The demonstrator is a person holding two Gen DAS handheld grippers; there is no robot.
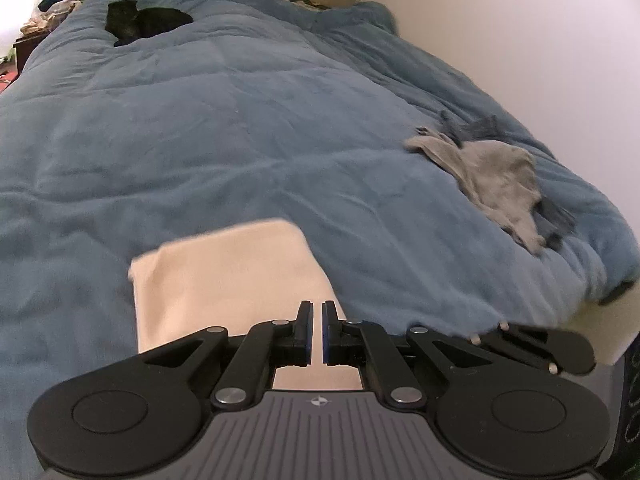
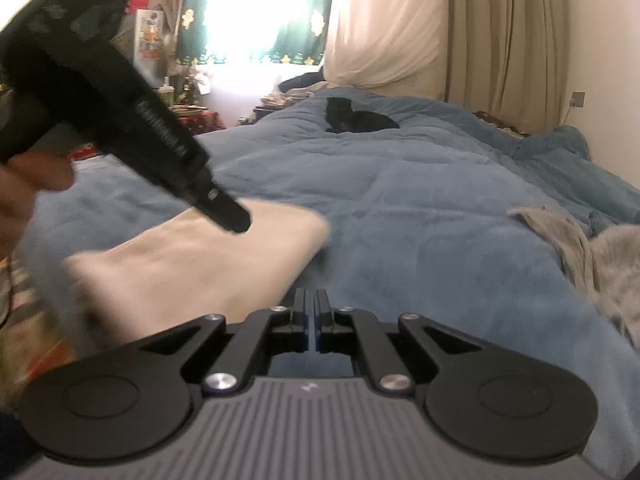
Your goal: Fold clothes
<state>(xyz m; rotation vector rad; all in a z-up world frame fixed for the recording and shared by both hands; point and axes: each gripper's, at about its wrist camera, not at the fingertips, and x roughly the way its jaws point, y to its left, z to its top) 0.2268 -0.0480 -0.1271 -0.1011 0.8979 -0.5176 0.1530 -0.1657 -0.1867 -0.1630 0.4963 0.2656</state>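
Blue and soft, the big blanket [image 1: 248,128] covers the whole bed, and it has lots of little wrinkles. Behind the bed I can see long cream curtains [image 2: 460,28] and a very bright window [image 2: 260,4].

Close to me lies a cream cloth [image 1: 224,276], folded into a neat flat shape on the blanket. It sits near the front edge of the bed. It looks a bit blurry in both views.

My left gripper [image 1: 316,312] is over the near part of the cream cloth. Its two fingers are almost together, with only a thin gap between them, and nothing is in that gap. From the right wrist view I see the same gripper from the side, with its dark tip just over the cream cloth. I cannot tell if it touches the cloth. A hand [image 2: 28,184] holds it at the left edge.

My right gripper [image 2: 313,300] is shut tight, with its fingers pressed together and nothing held. It sits over bare blanket, just beside the cream cloth.

Off to the right lies a grey pile of clothes [image 1: 492,176], all crumpled up. Far away near the top of the bed is a black cloth [image 1: 144,20], bunched up too.
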